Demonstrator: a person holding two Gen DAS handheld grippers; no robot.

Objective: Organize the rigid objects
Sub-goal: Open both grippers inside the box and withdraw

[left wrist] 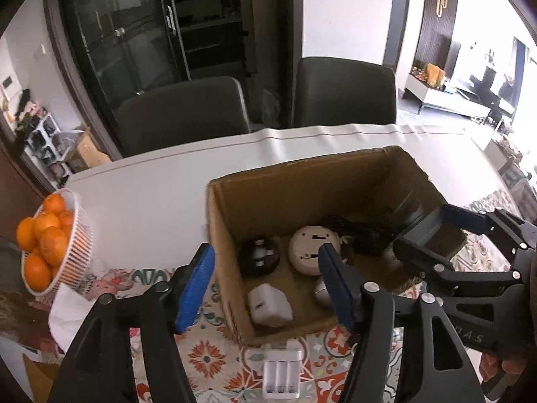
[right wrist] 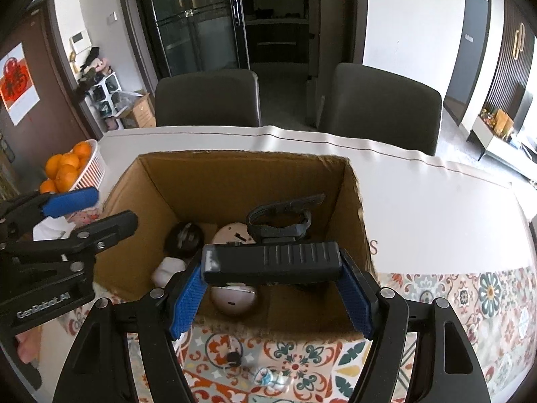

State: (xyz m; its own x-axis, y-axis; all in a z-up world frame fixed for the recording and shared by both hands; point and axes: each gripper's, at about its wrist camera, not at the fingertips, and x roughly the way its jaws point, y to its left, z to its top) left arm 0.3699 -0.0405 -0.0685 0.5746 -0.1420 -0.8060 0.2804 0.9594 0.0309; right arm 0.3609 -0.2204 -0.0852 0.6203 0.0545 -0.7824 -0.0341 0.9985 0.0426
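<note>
An open cardboard box [left wrist: 221,235] [right wrist: 352,201] stands on the table. Inside lie a round black part [left wrist: 258,257], a round white device [left wrist: 310,248], a white adapter [left wrist: 270,305], a silver round object [right wrist: 233,297] and a black strap mount [right wrist: 278,218]. My right gripper [right wrist: 272,288] is shut on a long black block [right wrist: 272,262] held over the box's near edge; it also shows in the left wrist view [left wrist: 426,231]. My left gripper [left wrist: 265,285] is open and empty over the box's near left corner. A white battery charger [left wrist: 280,372] lies on the patterned mat in front of the box.
A white basket of oranges [left wrist: 50,245] [right wrist: 70,168] stands at the table's left edge. Two dark chairs [left wrist: 181,114] [left wrist: 345,90] stand behind the table. A white cloth [left wrist: 67,315] lies left of the box. A small black knob [right wrist: 232,357] lies on the mat.
</note>
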